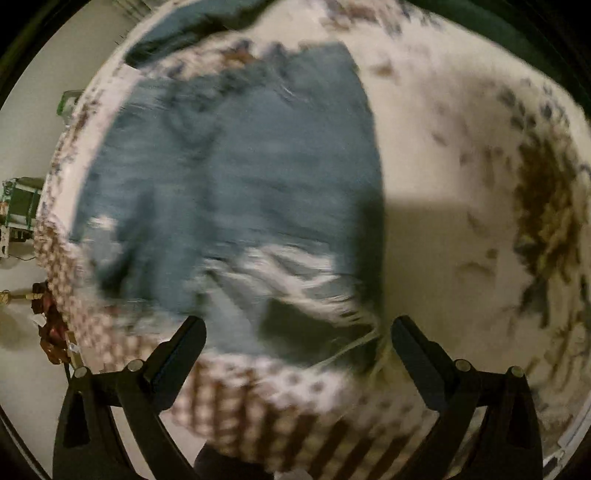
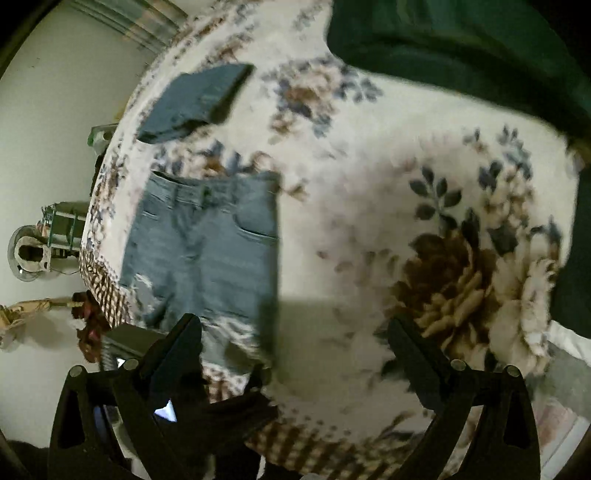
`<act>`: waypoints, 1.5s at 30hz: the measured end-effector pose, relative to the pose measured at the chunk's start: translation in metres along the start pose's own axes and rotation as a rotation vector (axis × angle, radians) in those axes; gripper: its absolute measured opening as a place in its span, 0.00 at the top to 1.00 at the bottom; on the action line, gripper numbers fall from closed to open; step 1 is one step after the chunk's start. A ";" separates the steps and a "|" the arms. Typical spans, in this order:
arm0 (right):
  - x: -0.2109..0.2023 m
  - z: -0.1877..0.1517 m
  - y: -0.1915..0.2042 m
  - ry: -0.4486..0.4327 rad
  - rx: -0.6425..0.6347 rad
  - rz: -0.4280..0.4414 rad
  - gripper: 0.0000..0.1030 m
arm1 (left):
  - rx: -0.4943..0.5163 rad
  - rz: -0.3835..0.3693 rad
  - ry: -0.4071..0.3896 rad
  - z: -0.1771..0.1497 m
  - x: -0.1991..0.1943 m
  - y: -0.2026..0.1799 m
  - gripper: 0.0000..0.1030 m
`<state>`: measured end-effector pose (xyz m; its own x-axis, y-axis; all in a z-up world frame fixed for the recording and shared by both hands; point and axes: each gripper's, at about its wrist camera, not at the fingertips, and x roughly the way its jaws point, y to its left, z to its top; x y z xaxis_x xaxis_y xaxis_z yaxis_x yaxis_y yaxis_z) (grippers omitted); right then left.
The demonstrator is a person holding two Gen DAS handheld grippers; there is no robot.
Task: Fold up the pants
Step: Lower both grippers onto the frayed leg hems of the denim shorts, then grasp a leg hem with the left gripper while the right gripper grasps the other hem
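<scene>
Light blue ripped jeans (image 1: pixel 229 192) lie folded on a floral bedspread (image 1: pixel 443 147), waistband at the far end, frayed torn patches near me. My left gripper (image 1: pixel 295 332) is open and empty, hovering just above the near frayed end. In the right wrist view the jeans (image 2: pixel 210 251) lie left of centre. My right gripper (image 2: pixel 291 328) is open and empty, above the bedspread (image 2: pixel 369 221) at the jeans' near right corner. The left gripper shows dark below it (image 2: pixel 236 402). The left view is blurred.
A second, darker folded pair of jeans (image 2: pixel 192 99) lies beyond the waistband, also in the left wrist view (image 1: pixel 177 33). A dark green blanket (image 2: pixel 461 48) covers the far right of the bed. The bed's left edge (image 2: pixel 96 273) drops to the floor with clutter (image 2: pixel 44 240).
</scene>
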<state>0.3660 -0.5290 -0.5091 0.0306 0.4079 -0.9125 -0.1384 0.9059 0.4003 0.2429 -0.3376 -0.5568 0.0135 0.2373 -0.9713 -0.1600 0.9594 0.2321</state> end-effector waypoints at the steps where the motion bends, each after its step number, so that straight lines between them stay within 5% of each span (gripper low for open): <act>1: 0.011 0.003 -0.009 0.018 0.021 0.012 0.01 | 0.003 0.006 0.007 0.003 0.010 -0.008 0.19; 2: 0.023 0.008 -0.018 0.036 0.041 0.037 0.01 | 0.001 0.003 0.018 0.004 0.018 -0.012 0.42; 5: 0.060 0.028 -0.031 0.078 0.083 0.097 0.01 | -0.050 -0.085 0.027 0.007 0.029 -0.006 0.76; 8: 0.093 0.051 -0.022 0.115 0.086 0.147 0.01 | -0.105 -0.107 -0.010 0.006 0.015 0.013 0.92; 14: 0.164 0.099 0.025 0.193 0.074 0.201 0.01 | -0.120 -0.133 -0.072 0.002 -0.026 0.060 0.95; 17: 0.190 0.115 0.041 0.214 0.091 0.216 0.18 | -0.122 -0.130 -0.093 0.003 -0.047 0.079 0.95; 18: 0.196 0.119 0.049 0.222 0.086 0.211 0.38 | -0.129 -0.134 -0.098 0.002 -0.054 0.088 0.95; 19: 0.198 0.122 0.056 0.217 0.077 0.195 0.74 | -0.134 -0.136 -0.106 0.002 -0.064 0.099 0.95; 20: 0.199 0.124 0.060 0.212 0.078 0.174 0.89 | -0.139 -0.137 -0.114 -0.001 -0.070 0.103 0.95; 28: 0.120 0.127 0.149 0.082 -0.034 0.155 0.95 | -0.240 -0.197 -0.229 -0.010 -0.121 0.180 0.95; 34: 0.107 0.142 0.267 0.063 -0.163 0.121 0.95 | -0.395 -0.219 -0.281 -0.001 -0.108 0.249 0.95; 39: 0.165 0.166 0.387 0.098 -0.292 0.036 0.95 | -0.558 -0.258 -0.249 0.007 -0.067 0.326 0.95; 45: 0.263 0.182 0.461 0.173 -0.352 -0.119 0.95 | -0.683 -0.263 -0.179 0.021 0.010 0.397 0.95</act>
<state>0.4908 0.0165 -0.5496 -0.0958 0.2506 -0.9633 -0.4755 0.8387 0.2655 0.2006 0.0488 -0.4736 0.2867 0.0901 -0.9538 -0.7049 0.6940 -0.1463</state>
